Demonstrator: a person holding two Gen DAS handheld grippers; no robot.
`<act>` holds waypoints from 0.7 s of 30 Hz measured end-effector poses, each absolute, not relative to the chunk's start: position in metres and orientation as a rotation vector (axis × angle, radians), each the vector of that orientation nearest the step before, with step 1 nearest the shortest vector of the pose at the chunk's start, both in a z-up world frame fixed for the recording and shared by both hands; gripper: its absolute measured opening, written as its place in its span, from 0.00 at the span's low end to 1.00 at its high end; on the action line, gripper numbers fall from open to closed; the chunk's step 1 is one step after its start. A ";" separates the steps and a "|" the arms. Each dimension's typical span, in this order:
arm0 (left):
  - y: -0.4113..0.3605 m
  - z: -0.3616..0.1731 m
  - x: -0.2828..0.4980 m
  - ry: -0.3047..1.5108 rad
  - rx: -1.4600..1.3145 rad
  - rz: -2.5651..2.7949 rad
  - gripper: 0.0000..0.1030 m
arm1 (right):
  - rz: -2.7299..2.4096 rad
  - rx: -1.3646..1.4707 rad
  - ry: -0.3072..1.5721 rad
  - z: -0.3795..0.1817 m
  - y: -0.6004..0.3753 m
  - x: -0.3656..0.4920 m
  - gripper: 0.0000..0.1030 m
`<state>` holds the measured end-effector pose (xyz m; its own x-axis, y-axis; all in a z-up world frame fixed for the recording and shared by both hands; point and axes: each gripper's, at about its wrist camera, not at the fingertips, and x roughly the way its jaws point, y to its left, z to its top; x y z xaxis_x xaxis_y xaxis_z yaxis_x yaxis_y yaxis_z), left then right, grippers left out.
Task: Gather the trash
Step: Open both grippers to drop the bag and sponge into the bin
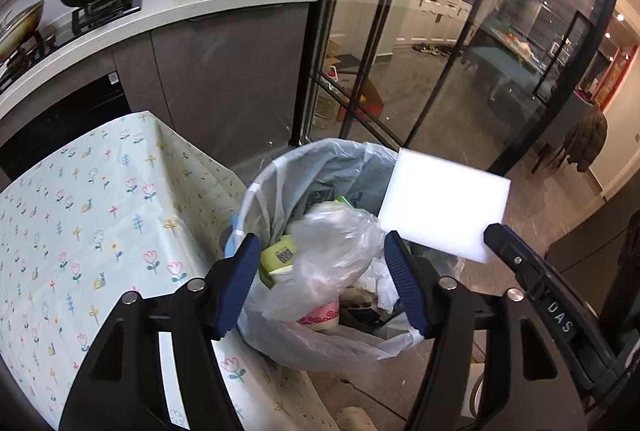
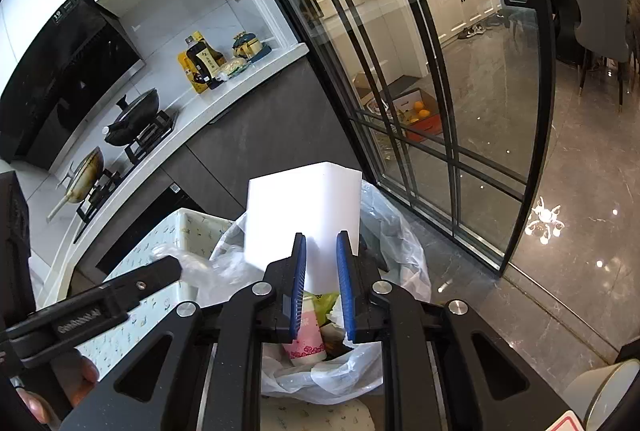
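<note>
Left wrist view: the left gripper (image 1: 320, 279) hangs over the trash bin (image 1: 256, 191), its blue-padded fingers (image 1: 236, 287) spread wide with nothing pinched between them. Directly under the gap a crumpled clear plastic bag (image 1: 332, 251) lies on top of the bin's contents, beside a yellow-green container (image 1: 280, 255) and a pink-patterned paper cup (image 1: 320, 315). The bin is lined with a pale plastic liner (image 1: 320, 347). At the bin's left stands a table under a flowered tablecloth (image 1: 100, 211). Above the bin's right rim a white foam block (image 1: 444, 203) is held up by the tip of the right gripper (image 1: 496, 235). Behind the bin runs a kitchen counter (image 1: 180, 7) and a glass sliding door (image 1: 400, 51)

Right wrist view: the right gripper (image 2: 322, 247) has its fingers (image 2: 344, 287) pressed in on the lower end of the white foam block, which stands upright over the bin's mouth. Below, inside the bin, lie the pink cup and the liner. At the bin's left the left gripper's black finger touches the clear bag, with a person's fingertips (image 2: 76, 379) behind it
</note>
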<state>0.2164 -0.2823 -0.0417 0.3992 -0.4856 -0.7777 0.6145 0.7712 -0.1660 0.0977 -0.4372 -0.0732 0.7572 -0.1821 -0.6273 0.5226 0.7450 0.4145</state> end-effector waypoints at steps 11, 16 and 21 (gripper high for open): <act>-0.245 -0.026 0.230 0.908 0.082 -0.651 0.64 | -0.376 0.614 0.642 -0.082 -0.428 0.119 0.13; -0.232 -0.020 0.224 0.871 0.100 -0.616 0.72 | -0.384 0.606 0.639 -0.076 -0.421 0.119 0.29; -0.216 -0.017 0.218 0.863 0.094 -0.587 0.80 | -0.417 0.571 0.627 -0.067 -0.408 0.111 0.57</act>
